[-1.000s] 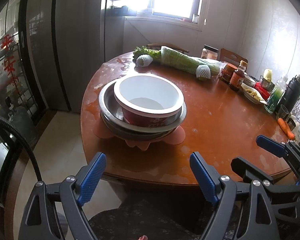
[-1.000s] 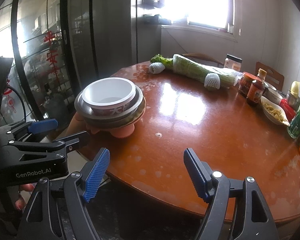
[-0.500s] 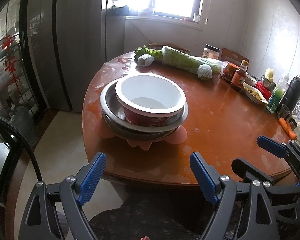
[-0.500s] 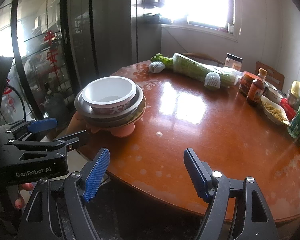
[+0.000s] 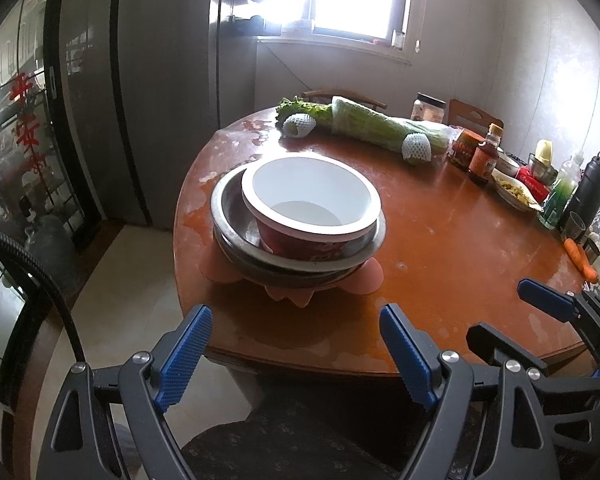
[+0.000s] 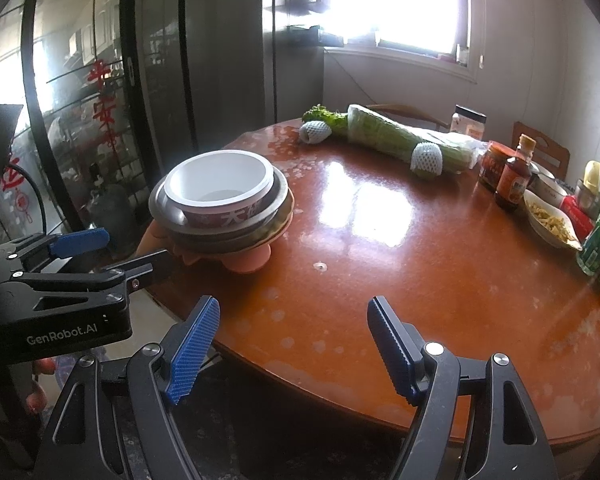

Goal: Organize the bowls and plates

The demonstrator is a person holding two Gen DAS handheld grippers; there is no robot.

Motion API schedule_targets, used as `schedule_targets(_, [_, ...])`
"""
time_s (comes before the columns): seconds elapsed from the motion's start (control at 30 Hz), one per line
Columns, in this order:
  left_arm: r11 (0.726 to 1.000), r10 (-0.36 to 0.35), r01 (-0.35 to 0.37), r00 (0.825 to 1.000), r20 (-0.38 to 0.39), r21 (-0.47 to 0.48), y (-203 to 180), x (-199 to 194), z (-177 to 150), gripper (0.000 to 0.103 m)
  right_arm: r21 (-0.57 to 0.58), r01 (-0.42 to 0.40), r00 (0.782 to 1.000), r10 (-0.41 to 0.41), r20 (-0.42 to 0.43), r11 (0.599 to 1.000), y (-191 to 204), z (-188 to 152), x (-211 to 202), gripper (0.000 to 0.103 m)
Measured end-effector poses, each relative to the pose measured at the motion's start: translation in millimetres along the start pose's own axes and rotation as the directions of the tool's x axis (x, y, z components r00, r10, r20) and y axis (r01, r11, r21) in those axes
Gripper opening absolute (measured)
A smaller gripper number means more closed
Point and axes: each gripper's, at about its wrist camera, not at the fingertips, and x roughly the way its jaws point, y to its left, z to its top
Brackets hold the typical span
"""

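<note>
Setting: a round wooden counter [image 5: 440, 248] under a bright window, its top glossy and flecked with pale marks.
Stack: a white bowl [image 5: 312, 204] with a red printed outside sits in a steel basin [image 5: 236, 216]; more metal dishes lie under it, all on a pink mat [image 5: 364, 280] near the counter's left edge.
Left gripper [image 5: 296, 344]: jaws wide apart, nothing between the blue pads, hanging off the near rim just short of the stack.
Right gripper [image 6: 294, 340]: jaws also well apart and empty, over the near edge, to the right of the stack and apart from it.
Far side: wrapped greens [image 6: 400, 140] and two fruits in foam netting [image 6: 426, 158].
Right edge: a jar, a sauce bottle [image 6: 514, 178], a dish of food [image 6: 548, 216], a black flask [image 5: 590, 192] and a carrot [image 5: 578, 256].
Foreground: dark patterned cloth below the grippers.
</note>
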Motion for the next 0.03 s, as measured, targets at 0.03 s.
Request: schedule_targets(0.03, [1.0, -0.002, 0.002, 1.0, 0.001, -0.001, 1.0, 0.2, 0.8, 0.085, 0.003, -0.001, 1.0, 0.001, 0.001, 1.0, -0.3, 0.1, 0.8, 0.078])
